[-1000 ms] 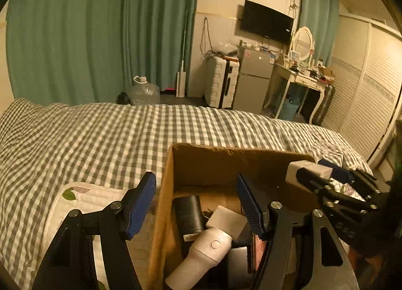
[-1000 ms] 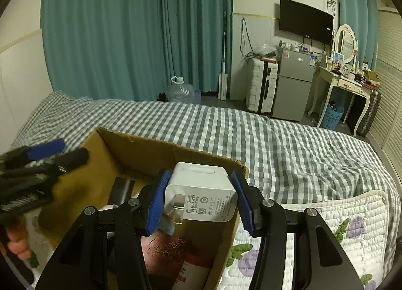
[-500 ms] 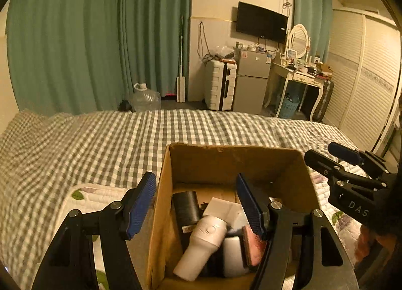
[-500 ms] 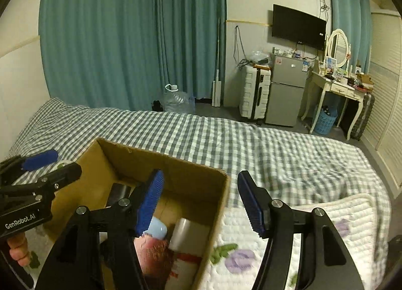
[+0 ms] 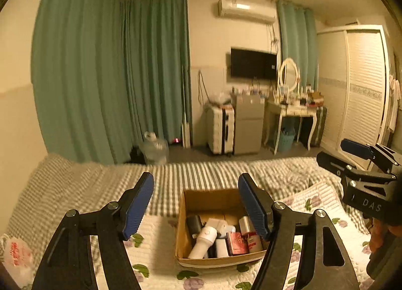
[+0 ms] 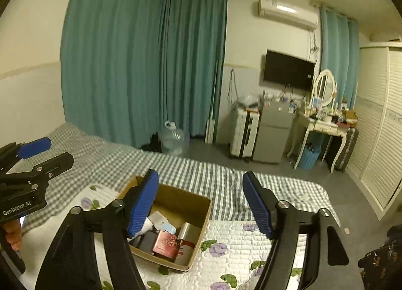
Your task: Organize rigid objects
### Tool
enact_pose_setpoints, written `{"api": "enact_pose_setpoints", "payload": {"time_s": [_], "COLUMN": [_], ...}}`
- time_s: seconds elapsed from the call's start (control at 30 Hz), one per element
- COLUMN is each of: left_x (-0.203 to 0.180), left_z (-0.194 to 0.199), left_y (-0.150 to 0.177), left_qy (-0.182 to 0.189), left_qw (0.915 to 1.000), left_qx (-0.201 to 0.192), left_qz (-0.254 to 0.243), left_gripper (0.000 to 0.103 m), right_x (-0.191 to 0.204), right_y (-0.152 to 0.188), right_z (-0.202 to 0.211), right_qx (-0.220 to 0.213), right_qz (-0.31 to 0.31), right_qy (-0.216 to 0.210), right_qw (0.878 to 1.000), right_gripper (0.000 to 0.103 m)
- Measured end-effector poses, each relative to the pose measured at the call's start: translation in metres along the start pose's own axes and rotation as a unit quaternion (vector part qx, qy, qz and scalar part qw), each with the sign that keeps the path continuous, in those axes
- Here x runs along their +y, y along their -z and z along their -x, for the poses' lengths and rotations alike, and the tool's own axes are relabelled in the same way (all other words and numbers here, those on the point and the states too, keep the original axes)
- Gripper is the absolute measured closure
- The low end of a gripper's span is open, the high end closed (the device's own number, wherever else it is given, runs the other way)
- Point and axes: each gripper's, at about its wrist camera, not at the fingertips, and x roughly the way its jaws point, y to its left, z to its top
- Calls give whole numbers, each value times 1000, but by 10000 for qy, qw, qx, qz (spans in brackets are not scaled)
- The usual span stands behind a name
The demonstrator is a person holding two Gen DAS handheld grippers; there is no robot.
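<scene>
1. We held the left gripper (image 5: 196, 204) wide open, its blue-padded fingers (image 5: 139, 203) spread well apart with nothing between them and touching nothing.
2. The right gripper (image 6: 201, 204) was likewise wide open and empty, its pads clear of every object.
3. Below and ahead of the left gripper sat the cardboard box (image 5: 213, 261), framed between its two fingers in the left wrist view; it rested on the floral quilt (image 5: 155, 244) spread over the checked bed (image 5: 75, 189).
4. From the right gripper, the same box (image 6: 201, 234) lay below and slightly toward its left finger, which overlapped the box's near-left corner in that view without touching it.
5. Inside the box we saw rigid items packed close together: a white handheld device (image 5: 204, 241) lying tilted, a black cylinder (image 5: 194, 224) beside it, a red box (image 5: 236, 243) and a silver can (image 5: 245, 223) toward the right finger's side.
6. In the right wrist view the red box (image 6: 167, 242) and the silver can (image 6: 187, 231) lay touching, near the box's front wall.
7. Each gripper showed at the edge of the other's view, raised above the bed and well apart from the box.
</scene>
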Motion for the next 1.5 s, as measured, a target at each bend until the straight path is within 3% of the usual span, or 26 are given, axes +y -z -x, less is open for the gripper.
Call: {"api": "enact_pose_setpoints", "payload": {"time_s": [0.1,0.27,0.5,0.67,0.77,0.9,1.5], "left_x": [1,9,17,6,-2,-10,1], "left_z": [28,47,15,-10,-18,-25,-27], "left_y": [3,25,74,117,134,143,147], "left_qy": [-36,-197,-333,-557,-398,-351,-303], "left_qw": [9995,9979,9976,9970,9983,9989,9995], "left_qx": [-307,-585,-462,-529,-418,-258,-47], "left_qz": [-19,199,383,55,-8,-143,114], "left_gripper": [26,24,24,24,24,24,24], "right_x": [8,24,30,29,24,19,30], "right_y": [4,27,80,120,132,142,147], "right_z": [24,41,22,-4,-17,-24,-29], "right_qx": [-141,-137,-290,-361,-255,-158,18], "right_qz": [-117,-164,-341,-682,-602,-611,-509], "right_qy": [33,-27,-261,1,177,181,203], "right_qw": [9998,9998,9987,9970,9977,9978,9985], "right_gripper": [18,13,0,0,0,0,0]}}
